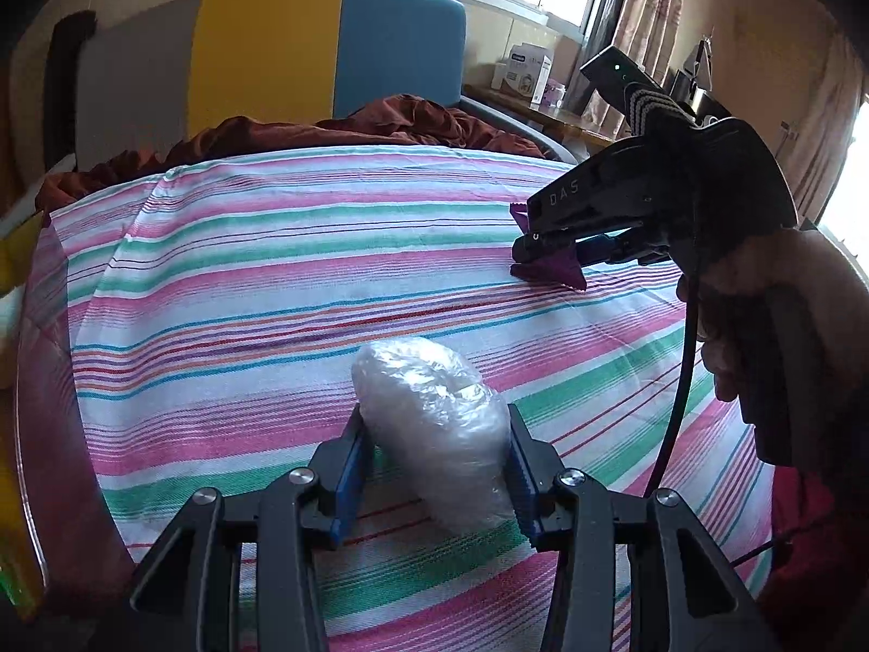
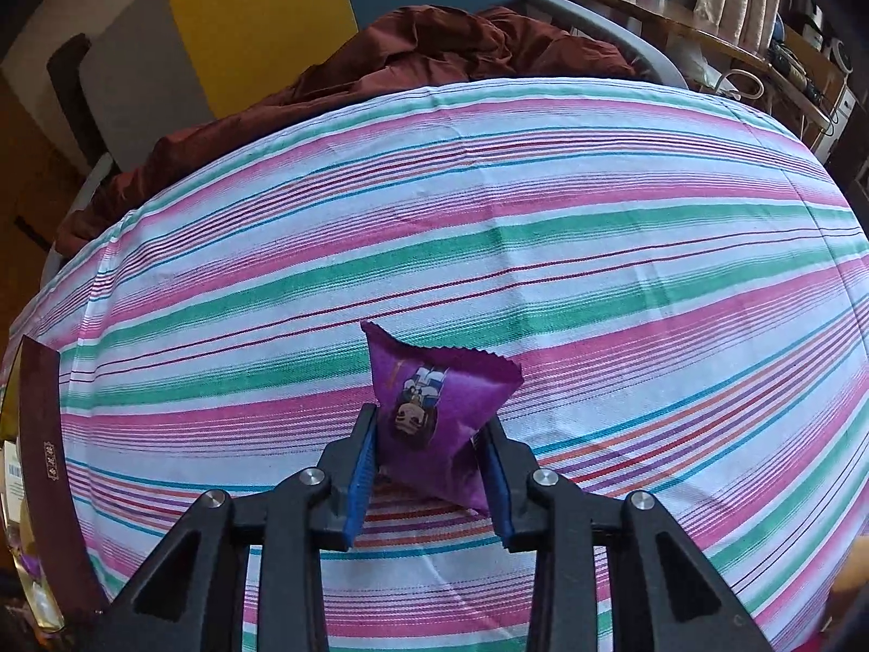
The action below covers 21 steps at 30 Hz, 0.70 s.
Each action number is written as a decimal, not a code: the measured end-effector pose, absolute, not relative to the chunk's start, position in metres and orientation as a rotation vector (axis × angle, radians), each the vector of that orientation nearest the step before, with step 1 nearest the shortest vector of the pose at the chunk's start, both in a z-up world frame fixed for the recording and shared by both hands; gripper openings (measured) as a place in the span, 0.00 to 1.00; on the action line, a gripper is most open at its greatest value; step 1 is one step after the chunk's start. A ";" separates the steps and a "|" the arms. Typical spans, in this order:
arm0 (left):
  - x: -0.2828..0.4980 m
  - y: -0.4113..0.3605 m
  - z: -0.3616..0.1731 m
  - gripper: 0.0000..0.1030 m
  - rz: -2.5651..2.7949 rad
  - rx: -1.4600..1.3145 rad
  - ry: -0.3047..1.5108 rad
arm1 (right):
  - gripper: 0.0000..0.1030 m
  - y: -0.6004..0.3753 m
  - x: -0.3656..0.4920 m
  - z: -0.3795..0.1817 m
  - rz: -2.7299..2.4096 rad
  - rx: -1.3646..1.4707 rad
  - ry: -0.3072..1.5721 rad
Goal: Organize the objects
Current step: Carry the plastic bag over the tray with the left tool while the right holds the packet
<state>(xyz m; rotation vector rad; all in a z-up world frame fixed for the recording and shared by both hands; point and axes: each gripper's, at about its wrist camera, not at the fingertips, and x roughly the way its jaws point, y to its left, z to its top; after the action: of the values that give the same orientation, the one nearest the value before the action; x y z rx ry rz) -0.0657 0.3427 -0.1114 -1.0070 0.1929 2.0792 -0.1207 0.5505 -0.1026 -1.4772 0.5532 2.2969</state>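
Purple foil is slippery stuff, so watch your right gripper. It is pinched onto the small purple snack packet with a cartoon figure printed on it, and its blue pads only catch the lower half. The packet's zigzag top edge pokes out past the tips, away from you. It is puffy, so I think it could slide out if you swing your hand fast or turn it hard. If you squeeze harder, the packet might crush what is inside.

Your left gripper is closed on the soft white lump wrapped in clear crinkly plastic. The lump sits between the pads, with its round far end sticking out beyond them and resting on the striped pink, green and white cloth that covers the bed. The plastic skin is loose, so the pads may hold only the wrap and the lump could sag or slip when you lift.

From the left camera, your right gripper and the purple packet sit near the far right of the cloth, with the packet's lower corner touching or just above it. The two grippers are well apart. A black cable hangs down between them, so your left hand could snag it if you move that way.

I cannot see where these things should go.
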 end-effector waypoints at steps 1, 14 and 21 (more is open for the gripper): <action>-0.066 0.344 -0.111 0.46 2.080 -1.007 0.196 | 0.34 0.551 -0.120 -0.102 2.297 -1.478 0.548; -0.062 0.345 -0.111 0.43 2.097 -1.008 0.217 | 0.34 0.549 -0.116 -0.099 2.302 -1.483 0.491; -0.062 0.343 -0.111 0.33 2.145 -1.028 0.216 | 0.34 0.546 -0.118 -0.100 2.310 -1.477 0.453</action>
<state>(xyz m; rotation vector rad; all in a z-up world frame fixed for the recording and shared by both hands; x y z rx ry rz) -0.0617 0.3432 -0.1107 -1.0281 0.2157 2.1448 -0.1177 0.5461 -0.0997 -1.4775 0.4525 2.3099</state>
